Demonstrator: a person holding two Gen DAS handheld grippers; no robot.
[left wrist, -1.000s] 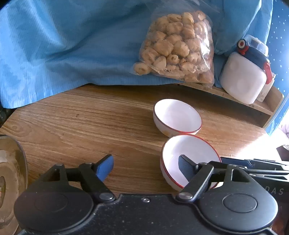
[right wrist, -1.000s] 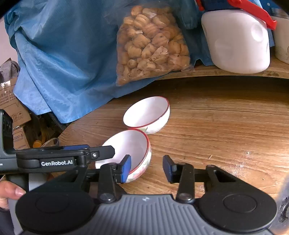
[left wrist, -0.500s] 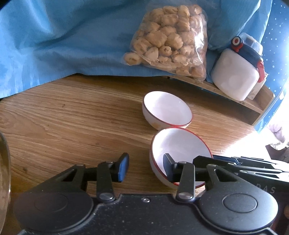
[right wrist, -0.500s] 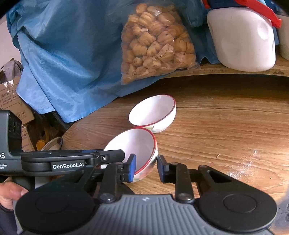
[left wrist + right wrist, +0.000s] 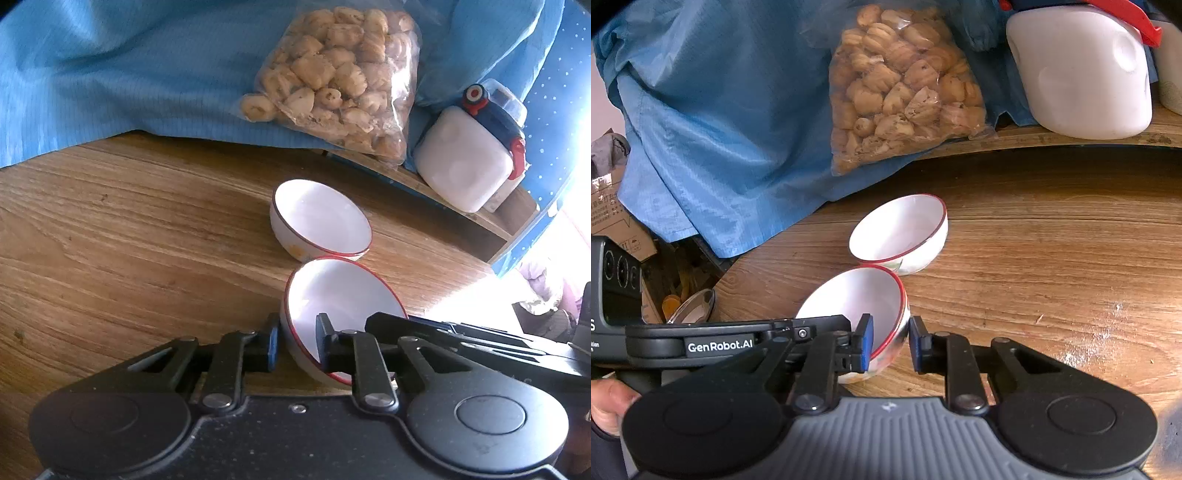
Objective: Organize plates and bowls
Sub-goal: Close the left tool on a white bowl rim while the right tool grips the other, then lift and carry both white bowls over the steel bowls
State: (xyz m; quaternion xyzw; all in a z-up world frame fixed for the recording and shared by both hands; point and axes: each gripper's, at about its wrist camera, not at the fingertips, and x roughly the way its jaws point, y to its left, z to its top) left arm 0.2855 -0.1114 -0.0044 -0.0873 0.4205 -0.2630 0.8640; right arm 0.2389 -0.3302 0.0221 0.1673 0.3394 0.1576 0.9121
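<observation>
On the wooden table point(image 5: 129, 236), as seen from the left wrist camera, two white red-rimmed bowls are found close together: the far bowl point(image 5: 319, 221) sits upright, and the near bowl point(image 5: 341, 306) lies just in front of it, their rims almost touching. The left gripper point(image 5: 295, 341) is closed on the near bowl's left wall, one finger outside and the other inside the rim, so the wall is pinched. The near bowl appears tilted, though whether it is lifted off the table cannot be told. Behind, a bag of biscuits point(image 5: 340, 77) is propped against a blue cloth point(image 5: 129, 66), and a white jug point(image 5: 469, 155) stands on a low shelf. In the right wrist view, the same near bowl point(image 5: 860, 302) is straddled at its right wall by the right gripper point(image 5: 890, 341), with the blue pad inside and the other finger outside; the fingers are nearly together on the rim, and it is judged to be gripped here as well. The far bowl point(image 5: 901, 232) stands free and untouched just beyond. A metal dish point(image 5: 692, 304) is glimpsed past the table edge at the left. As for progress, nothing is stacked yet: the bowls are side by side, not nested. The near bowl is judged to be secured for lifting, and setting it into the far bowl remains to be done. No plates are seen in either view.
</observation>
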